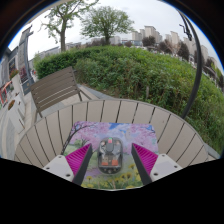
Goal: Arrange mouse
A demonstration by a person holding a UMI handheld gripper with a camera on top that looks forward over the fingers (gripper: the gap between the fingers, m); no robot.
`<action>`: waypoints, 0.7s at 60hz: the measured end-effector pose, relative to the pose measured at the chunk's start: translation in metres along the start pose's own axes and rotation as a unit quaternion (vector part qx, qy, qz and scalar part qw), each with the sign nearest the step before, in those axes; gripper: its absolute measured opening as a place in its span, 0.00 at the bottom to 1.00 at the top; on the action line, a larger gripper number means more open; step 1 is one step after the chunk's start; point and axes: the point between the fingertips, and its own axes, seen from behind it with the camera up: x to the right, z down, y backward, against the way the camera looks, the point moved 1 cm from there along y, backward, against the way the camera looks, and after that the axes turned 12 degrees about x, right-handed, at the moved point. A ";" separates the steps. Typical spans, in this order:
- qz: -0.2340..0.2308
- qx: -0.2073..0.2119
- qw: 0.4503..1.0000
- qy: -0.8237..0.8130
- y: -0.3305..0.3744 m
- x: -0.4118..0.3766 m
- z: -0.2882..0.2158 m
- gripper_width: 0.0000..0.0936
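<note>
Gripper view: my gripper (110,160) hovers with its jaws spread wide, the mouse (110,152) between them (a gap either side), resting on the colourful mouse mat (112,132) atop the slatted wooden table (45,135).

Mouse (110,152): small, grey-silver body with darker top and an orange-red spot near its middle. Lies flat on a colourful printed mouse mat (112,140), long axis pointing away from camera. Sits between the two gripper fingers; contact with the pads looks likely but can't be confirmed. Mat rests on a slatted wooden table.
</note>
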 end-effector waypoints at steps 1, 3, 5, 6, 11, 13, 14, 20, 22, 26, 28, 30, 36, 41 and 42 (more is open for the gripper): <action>0.001 0.000 1.000 -0.001 0.004 0.002 -0.004 0.92; 0.003 0.003 1.000 -0.002 0.016 0.005 -0.014 0.88; 0.005 0.008 1.000 -0.006 0.031 0.009 -0.026 0.90; 0.004 0.008 1.000 -0.006 0.035 0.010 -0.032 0.91; -0.005 0.006 1.000 -0.007 0.092 0.016 -0.054 0.90; -0.005 0.002 1.000 -0.008 0.119 0.019 -0.060 0.91; -0.007 0.001 1.000 -0.006 0.129 0.020 -0.062 0.90; -0.011 0.002 1.000 0.018 0.214 0.033 -0.067 0.91; -0.012 -0.001 1.000 0.028 0.238 0.038 -0.064 0.91; -0.017 -0.015 0.999 0.040 0.287 0.043 -0.049 0.91; -0.022 -0.023 0.999 0.045 0.310 0.046 -0.042 0.90; -0.022 -0.027 0.998 0.050 0.328 0.050 -0.035 0.90; -0.019 -0.033 0.997 0.068 0.373 0.063 -0.015 0.90; -0.020 -0.039 0.996 0.076 0.395 0.070 -0.002 0.90; -0.018 -0.040 0.996 0.075 0.396 0.072 0.000 0.90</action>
